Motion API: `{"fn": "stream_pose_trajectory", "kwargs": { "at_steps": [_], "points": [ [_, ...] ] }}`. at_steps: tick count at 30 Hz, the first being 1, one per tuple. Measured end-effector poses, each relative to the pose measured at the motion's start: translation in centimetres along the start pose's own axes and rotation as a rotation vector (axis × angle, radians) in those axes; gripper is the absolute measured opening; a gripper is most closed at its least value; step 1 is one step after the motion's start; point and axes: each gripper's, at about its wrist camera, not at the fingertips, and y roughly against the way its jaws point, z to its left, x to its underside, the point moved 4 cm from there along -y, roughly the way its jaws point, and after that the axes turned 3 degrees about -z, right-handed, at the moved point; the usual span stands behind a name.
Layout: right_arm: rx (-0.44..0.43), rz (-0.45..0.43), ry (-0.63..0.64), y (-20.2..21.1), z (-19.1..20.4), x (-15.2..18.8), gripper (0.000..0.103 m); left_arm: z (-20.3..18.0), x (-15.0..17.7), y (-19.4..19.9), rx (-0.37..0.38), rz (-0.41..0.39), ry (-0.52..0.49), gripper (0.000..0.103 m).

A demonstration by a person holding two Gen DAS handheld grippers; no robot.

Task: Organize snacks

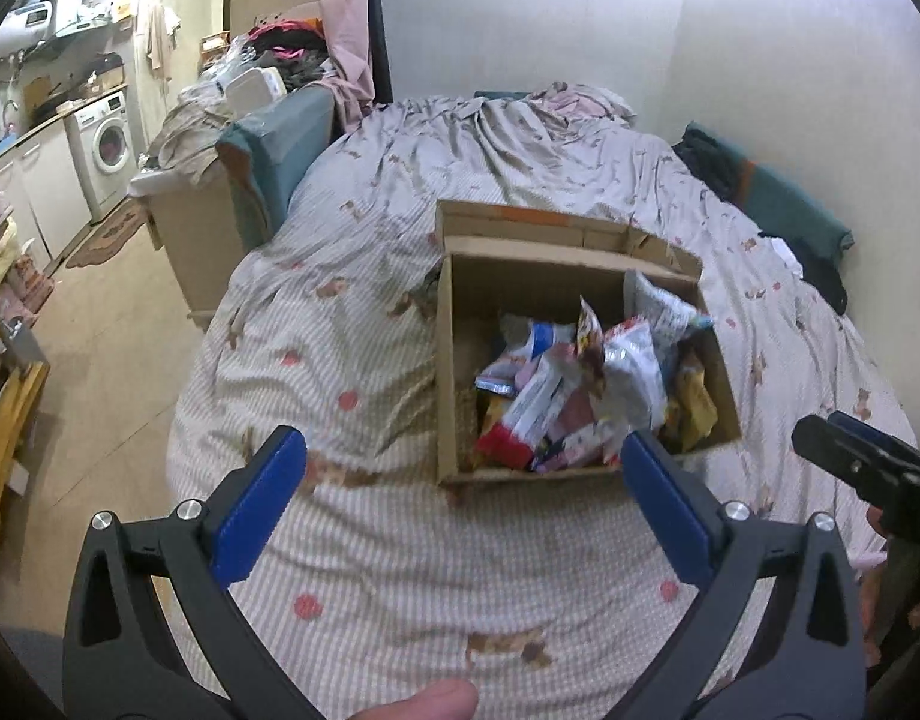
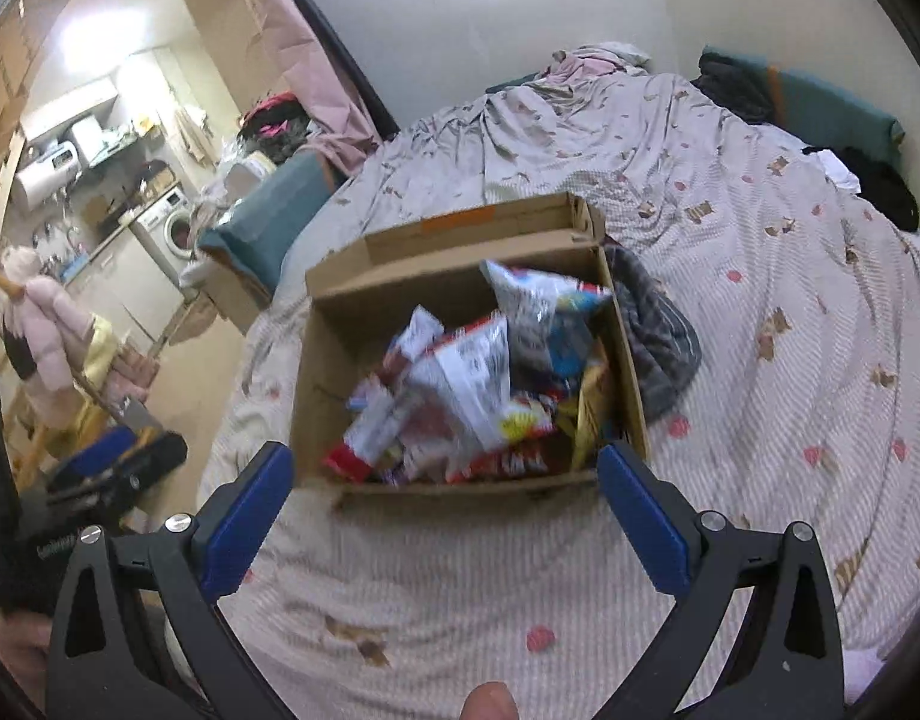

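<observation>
Snacks in box (on bed)

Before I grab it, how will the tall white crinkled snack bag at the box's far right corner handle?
The white crinkled snack bag looks like thin foil, so it will probably be floppy and light. It leans upright against the brown cardboard box wall, so a push would likely topple it. Its glossy film may slip between the fingers.

Open cardboard box sits on the bed, flaps up, its right half heaped with crinkly snack packets, white, red and yellow.
</observation>
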Motion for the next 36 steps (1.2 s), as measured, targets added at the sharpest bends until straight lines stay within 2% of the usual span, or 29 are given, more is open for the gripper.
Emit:
{"fn": "stream_pose_trajectory", "kwargs": {
  "at_steps": [10, 15, 19, 21, 23, 36],
  "points": [
    [0.028, -0.003, -0.027, 0.3, -0.6, 3.5, 0.103, 0.7, 3.2, 0.3, -0.031, -0.002, 0.017, 0.103],
    [0.091, -0.035, 0.028, -0.4, -0.2, 3.8, 0.103, 0.7, 3.5, -0.6, -0.039, -0.016, 0.016, 0.103],
    [0.136, -0.058, 0.086, -1.0, 0.2, 3.9, 0.103, 0.4, 3.9, -1.9, -0.053, 0.008, 0.003, 0.103],
    [0.136, -0.057, 0.102, -1.4, 0.4, 3.9, 0.103, 0.1, 4.3, -2.5, -0.065, 0.028, -0.006, 0.103],
    [0.139, -0.047, 0.105, -1.7, 0.5, 4.0, 0.103, 0.1, 4.5, -2.8, -0.043, 0.044, 0.008, 0.103],
    [0.135, -0.034, 0.09, -2.4, 0.9, 4.1, 0.103, 0.3, 4.3, -2.4, -0.069, 0.023, -0.011, 0.103]
  ]
}}
